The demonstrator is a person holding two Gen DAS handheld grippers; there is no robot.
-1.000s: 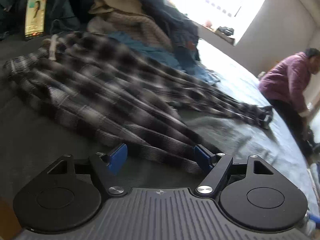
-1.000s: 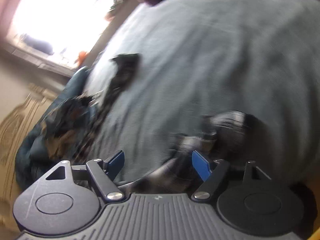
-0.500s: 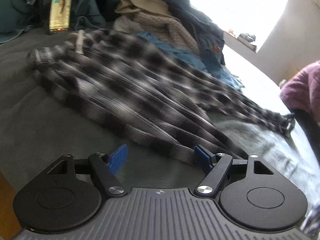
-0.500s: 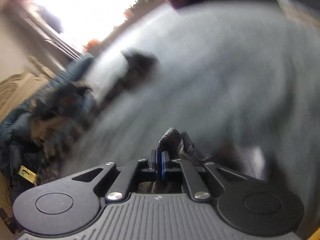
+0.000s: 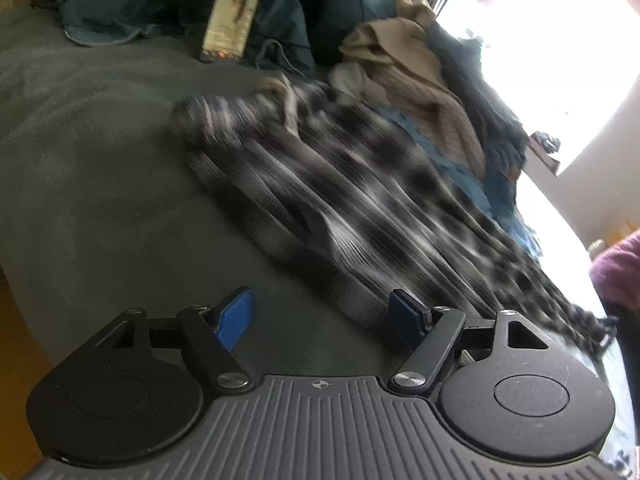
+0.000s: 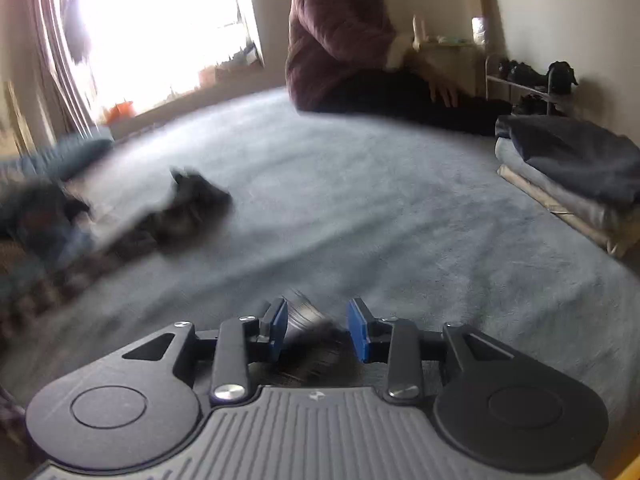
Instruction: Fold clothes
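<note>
A black and white checked garment (image 5: 344,196) lies spread out long on the grey bed (image 5: 100,184); it runs from the middle of the bed toward the edge on the window side. One end of it (image 6: 188,208) shows in the right wrist view too, blurred, lying on the cover near the left edge of the bed.

The left hand-held gripper (image 5: 322,318) hangs over the bed with its blue pads wide apart. The near border of the checked garment lies just in front of the right pad, but nothing is between the pads and they touch no cloth.

The right hand-held gripper (image 6: 318,328) has its jaws partly apart and opening. A blurred piece of dark striped cloth (image 6: 308,320) sits between the blue pads; the pads do not seem to press on it.

Behind the checked garment there is a heap of unfolded clothes (image 5: 420,80), beige, blue and dark. A phone (image 5: 232,16) with a lit screen stands near the head of the bed. At the right edge of the bed rests a stack of folded clothes (image 6: 572,176). A person in a dark red top (image 6: 340,36) sits at the far edge of the bed
</note>
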